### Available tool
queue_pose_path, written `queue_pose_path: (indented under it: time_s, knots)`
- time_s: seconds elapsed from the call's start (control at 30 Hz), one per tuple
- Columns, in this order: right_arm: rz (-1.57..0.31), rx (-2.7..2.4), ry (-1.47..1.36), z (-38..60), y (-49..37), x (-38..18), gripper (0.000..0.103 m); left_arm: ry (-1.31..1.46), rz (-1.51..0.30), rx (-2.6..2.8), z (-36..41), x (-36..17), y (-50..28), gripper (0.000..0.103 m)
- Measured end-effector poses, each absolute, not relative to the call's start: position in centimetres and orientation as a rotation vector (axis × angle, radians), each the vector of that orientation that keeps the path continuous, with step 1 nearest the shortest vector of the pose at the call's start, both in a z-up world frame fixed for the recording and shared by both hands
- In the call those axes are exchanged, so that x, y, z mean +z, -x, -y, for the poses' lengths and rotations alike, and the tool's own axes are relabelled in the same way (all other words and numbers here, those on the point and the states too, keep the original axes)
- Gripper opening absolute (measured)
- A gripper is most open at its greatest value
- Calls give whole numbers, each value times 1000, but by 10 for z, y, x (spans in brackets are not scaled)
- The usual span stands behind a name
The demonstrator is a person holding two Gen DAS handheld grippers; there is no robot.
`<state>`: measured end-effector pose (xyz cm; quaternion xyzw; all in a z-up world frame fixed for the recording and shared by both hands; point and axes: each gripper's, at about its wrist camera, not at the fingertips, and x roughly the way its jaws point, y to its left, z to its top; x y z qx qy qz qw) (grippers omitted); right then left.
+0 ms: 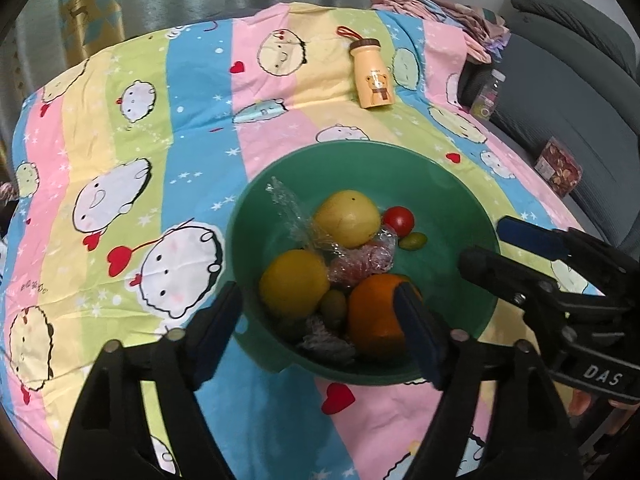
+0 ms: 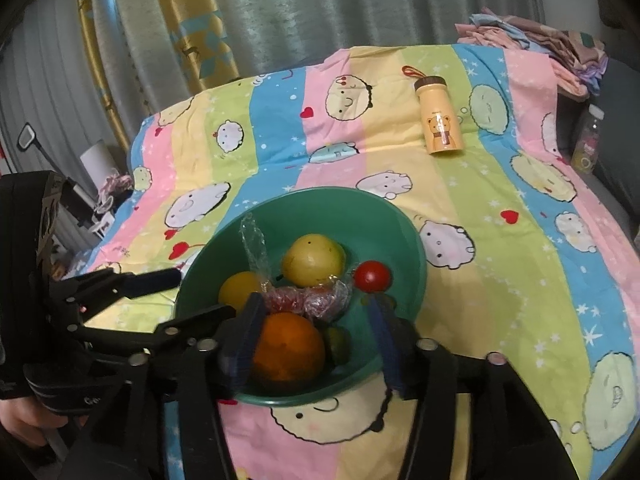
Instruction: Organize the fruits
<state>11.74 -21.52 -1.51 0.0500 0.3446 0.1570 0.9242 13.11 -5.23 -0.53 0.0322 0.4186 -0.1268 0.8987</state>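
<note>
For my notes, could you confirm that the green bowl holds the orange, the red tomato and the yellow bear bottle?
Not quite: the yellow bear bottle lies on the striped cloth beyond the green bowl, as the right wrist view shows. The orange and red tomato are inside.

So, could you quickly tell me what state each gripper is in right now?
Left gripper: open, holding nothing, its fingers either side of the green bowl's near rim.
Right gripper: open, holding nothing, over the orange.

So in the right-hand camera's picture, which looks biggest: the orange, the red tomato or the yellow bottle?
1. Orange, though it sits nearest the camera, which flatters it.
2. Bottle, lying farther back on the cloth.
3. Tomato, clearly the smallest.
</note>
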Motion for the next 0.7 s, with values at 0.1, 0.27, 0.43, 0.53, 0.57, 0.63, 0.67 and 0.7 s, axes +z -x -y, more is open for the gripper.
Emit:
queue_pose_path:
  time_s: [0.1,0.27,0.43,0.53,0.57,0.63,0.67,0.7]
  knots:
    - [-701,295,-73,218,-111,-6,79,-50,-861,-242,48,2,-126,93]
    - [-708,280,-17,217,-102,11,86,-17,-855,-200,38,19,-116,102]
    - [-704,334,-6,217,-91,34,87,-41,-837,-105,35,44,-104,102]
    - [-690,353,7,216,-83,49,87,-11,-834,-150,34,57,-97,102]
    - [-687,357,12,215,-81,52,87,0,-831,-163,32,60,-95,102]
    - [-682,368,22,214,-76,59,88,4,-818,-167,33,68,-90,102]
    - [-681,371,27,213,-75,62,88,-3,-809,-160,34,73,-87,102]
    - [-678,375,33,213,-73,65,88,-4,-805,-155,35,77,-86,102]
